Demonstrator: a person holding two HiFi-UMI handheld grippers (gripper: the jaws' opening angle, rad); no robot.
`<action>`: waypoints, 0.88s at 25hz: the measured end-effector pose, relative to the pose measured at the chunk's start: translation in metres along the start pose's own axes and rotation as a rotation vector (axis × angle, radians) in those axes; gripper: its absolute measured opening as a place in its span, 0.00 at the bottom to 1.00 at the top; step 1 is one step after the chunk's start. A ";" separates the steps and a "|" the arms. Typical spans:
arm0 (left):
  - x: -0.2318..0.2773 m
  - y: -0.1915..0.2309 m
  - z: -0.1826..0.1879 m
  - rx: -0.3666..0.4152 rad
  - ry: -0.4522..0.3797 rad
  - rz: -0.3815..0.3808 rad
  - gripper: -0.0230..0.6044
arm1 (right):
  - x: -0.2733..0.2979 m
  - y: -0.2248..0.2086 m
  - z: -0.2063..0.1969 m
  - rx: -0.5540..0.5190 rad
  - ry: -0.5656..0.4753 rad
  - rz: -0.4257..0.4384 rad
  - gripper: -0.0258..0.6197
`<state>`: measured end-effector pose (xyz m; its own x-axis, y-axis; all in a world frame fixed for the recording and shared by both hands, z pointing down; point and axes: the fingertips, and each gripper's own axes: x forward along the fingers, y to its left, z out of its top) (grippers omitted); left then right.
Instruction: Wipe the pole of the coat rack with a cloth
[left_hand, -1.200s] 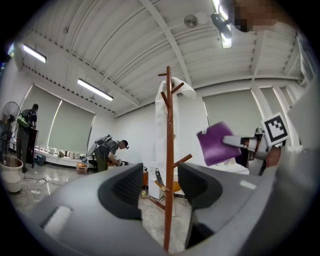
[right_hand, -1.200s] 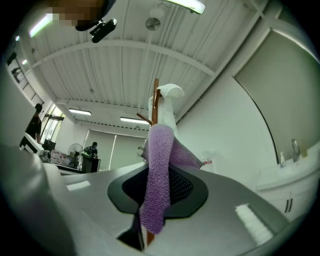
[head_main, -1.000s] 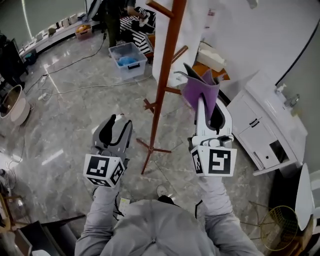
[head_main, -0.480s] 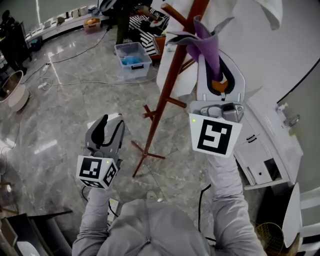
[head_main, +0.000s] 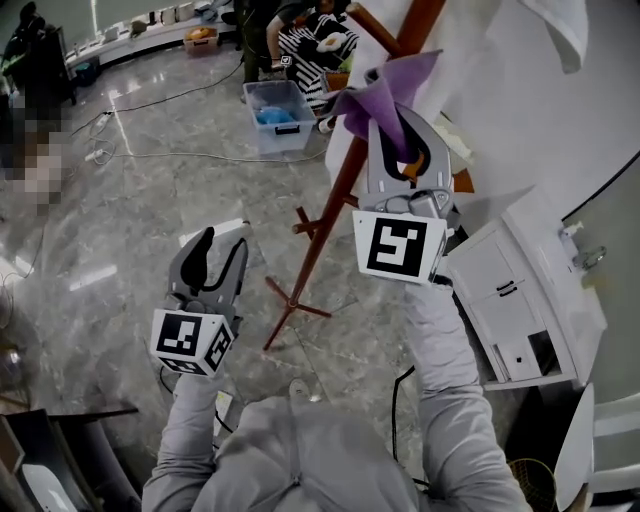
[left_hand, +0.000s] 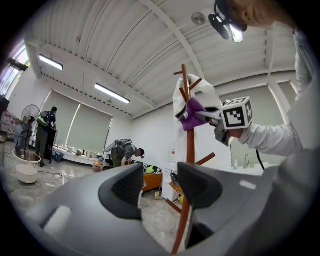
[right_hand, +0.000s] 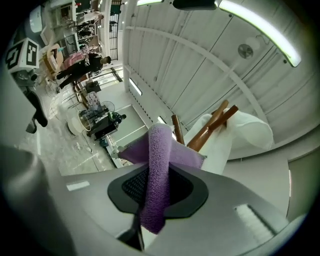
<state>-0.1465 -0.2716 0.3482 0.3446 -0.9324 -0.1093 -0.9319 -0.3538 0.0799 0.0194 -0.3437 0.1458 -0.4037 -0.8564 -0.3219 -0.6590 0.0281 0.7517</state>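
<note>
The coat rack's red-brown pole (head_main: 335, 200) slants from the top middle down to its feet in the head view. A white garment (head_main: 480, 60) hangs near its top. My right gripper (head_main: 400, 130) is raised high beside the pole, shut on a purple cloth (head_main: 385, 90). The cloth's free end lies against the upper pole (left_hand: 190, 145), as the left gripper view shows with the cloth (left_hand: 192, 107). In the right gripper view the cloth (right_hand: 160, 150) stands up between the jaws of the right gripper (right_hand: 157, 187). My left gripper (head_main: 225, 245) hangs lower left, open and holding nothing (left_hand: 160, 190).
The rack's feet (head_main: 290, 300) spread on the marble floor. A clear bin (head_main: 280, 105) with blue contents stands behind, a white cabinet (head_main: 510, 300) at the right. Cables run across the floor at the left. A person (head_main: 315, 35) in stripes crouches at the back.
My right gripper has risen with the purple cloth and swung left, bringing it against the upper pole. The left gripper has barely moved.
</note>
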 end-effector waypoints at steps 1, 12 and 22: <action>-0.001 0.000 -0.001 -0.001 0.002 0.002 0.40 | 0.000 0.006 -0.006 0.004 0.013 0.012 0.12; 0.002 -0.002 -0.007 -0.006 0.015 -0.004 0.40 | -0.009 0.074 -0.063 0.055 0.124 0.136 0.12; 0.007 -0.010 -0.013 -0.019 0.024 -0.026 0.40 | -0.024 0.116 -0.093 0.046 0.276 0.262 0.12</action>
<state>-0.1332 -0.2752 0.3596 0.3719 -0.9241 -0.0880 -0.9201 -0.3795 0.0966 0.0116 -0.3677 0.2944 -0.3799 -0.9237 0.0496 -0.5868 0.2821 0.7590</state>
